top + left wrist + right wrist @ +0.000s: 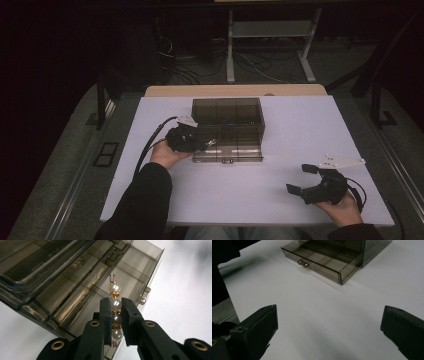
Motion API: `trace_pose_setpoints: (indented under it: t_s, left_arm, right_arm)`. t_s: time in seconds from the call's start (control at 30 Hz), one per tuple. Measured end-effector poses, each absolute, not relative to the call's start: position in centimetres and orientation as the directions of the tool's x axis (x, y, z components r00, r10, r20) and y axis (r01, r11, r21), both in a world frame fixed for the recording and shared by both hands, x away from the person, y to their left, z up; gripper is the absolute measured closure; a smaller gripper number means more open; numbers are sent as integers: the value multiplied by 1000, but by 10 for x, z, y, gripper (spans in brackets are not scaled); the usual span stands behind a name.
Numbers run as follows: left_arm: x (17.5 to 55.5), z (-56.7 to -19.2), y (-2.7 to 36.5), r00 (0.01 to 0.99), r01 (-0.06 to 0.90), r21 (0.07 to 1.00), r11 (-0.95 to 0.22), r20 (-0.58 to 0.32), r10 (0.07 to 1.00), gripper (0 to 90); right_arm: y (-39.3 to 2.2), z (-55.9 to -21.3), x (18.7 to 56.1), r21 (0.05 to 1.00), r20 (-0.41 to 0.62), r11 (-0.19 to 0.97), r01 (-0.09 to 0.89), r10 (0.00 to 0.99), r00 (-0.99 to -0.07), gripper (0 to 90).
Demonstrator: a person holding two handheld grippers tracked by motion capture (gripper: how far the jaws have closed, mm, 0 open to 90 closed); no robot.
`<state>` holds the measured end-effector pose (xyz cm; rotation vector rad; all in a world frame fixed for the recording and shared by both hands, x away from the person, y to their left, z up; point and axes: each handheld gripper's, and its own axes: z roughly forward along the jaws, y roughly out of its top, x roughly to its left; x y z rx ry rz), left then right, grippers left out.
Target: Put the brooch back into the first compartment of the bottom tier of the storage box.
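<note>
Now the left gripper (116, 315) has its jaws pinched on a pearl hair clip (115, 312), long axis running straight out along the jaws, hanging over the open drawer (100, 297) of the smoky plastic box (227, 111). Right gripper (308, 181) rests well apart on the white table (300, 125), jaws spread wide, holding nothing.
</note>
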<state>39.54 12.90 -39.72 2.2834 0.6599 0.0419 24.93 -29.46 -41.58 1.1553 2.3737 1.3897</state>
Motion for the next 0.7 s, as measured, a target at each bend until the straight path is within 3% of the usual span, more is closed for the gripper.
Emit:
trace_pose_setpoints:
  t_s: [0.7]
  left_arm:
    - [398,-416,127,861,465,634,-618,-160,483,787]
  right_arm:
    - [-294,-416,249,797,228,276,537,686,-691,7]
